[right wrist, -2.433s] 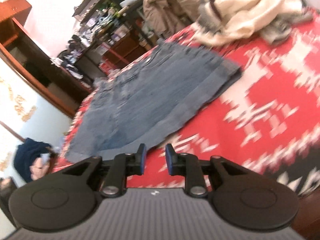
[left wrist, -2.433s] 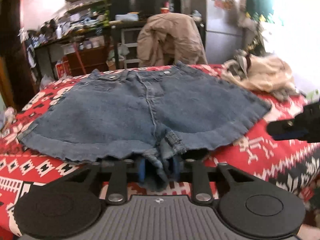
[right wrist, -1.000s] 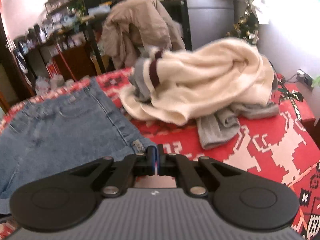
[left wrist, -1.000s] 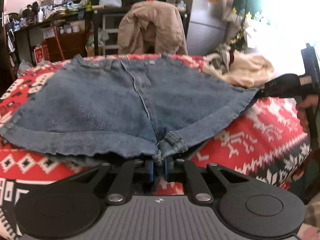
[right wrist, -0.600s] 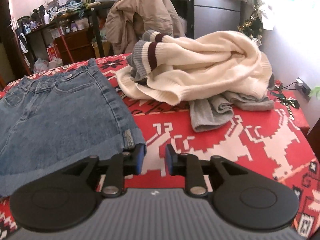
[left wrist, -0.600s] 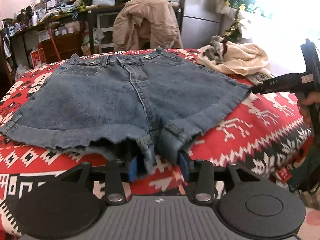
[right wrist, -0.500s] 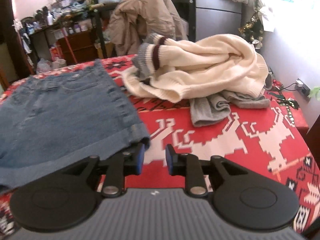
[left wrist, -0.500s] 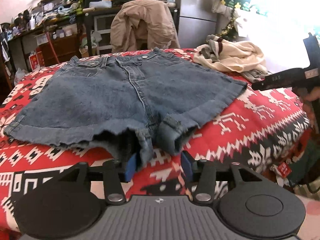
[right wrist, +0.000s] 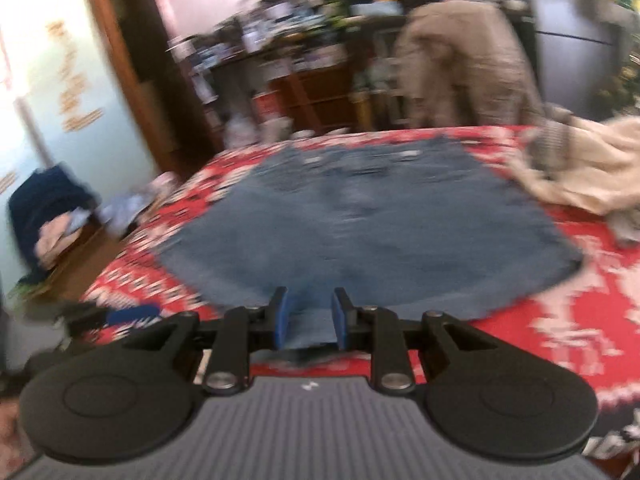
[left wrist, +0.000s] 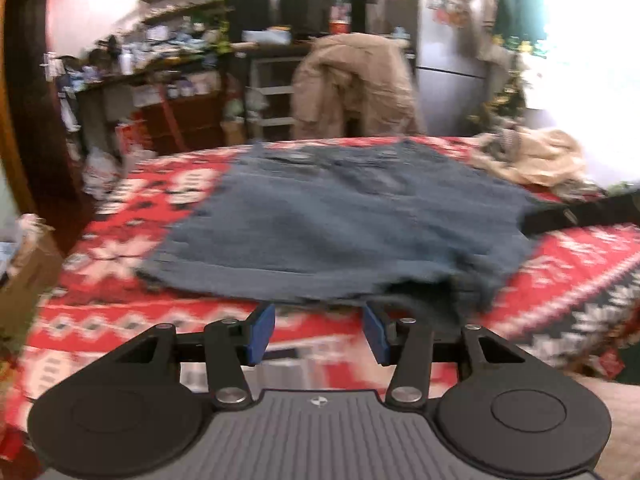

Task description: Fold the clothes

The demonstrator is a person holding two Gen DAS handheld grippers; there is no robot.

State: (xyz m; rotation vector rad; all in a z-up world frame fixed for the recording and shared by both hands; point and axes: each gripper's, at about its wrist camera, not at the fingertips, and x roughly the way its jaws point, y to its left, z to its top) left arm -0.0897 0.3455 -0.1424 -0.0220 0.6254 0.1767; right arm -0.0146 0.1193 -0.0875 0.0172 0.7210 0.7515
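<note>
**Lining up hem grabs on the denim shorts (right wrist: 360, 232), spread flat in a single layer on the red blanket (right wrist: 560, 340), waistband at the far side.**

Left gripper (left wrist: 320, 336) gaping wide, empty, just short of the near hem. Right gripper (right wrist: 308, 318) parted, straddling the crotch flap, not clamping. Probably needs both pinching denim before any fold-over. Versus half a second ago: left now off the crotch, right over from the leg corner onto it.

Blue denim shorts (left wrist: 344, 224) lie flat on my red patterned blanket (left wrist: 120, 248), waistband far, frayed hems near me.
</note>
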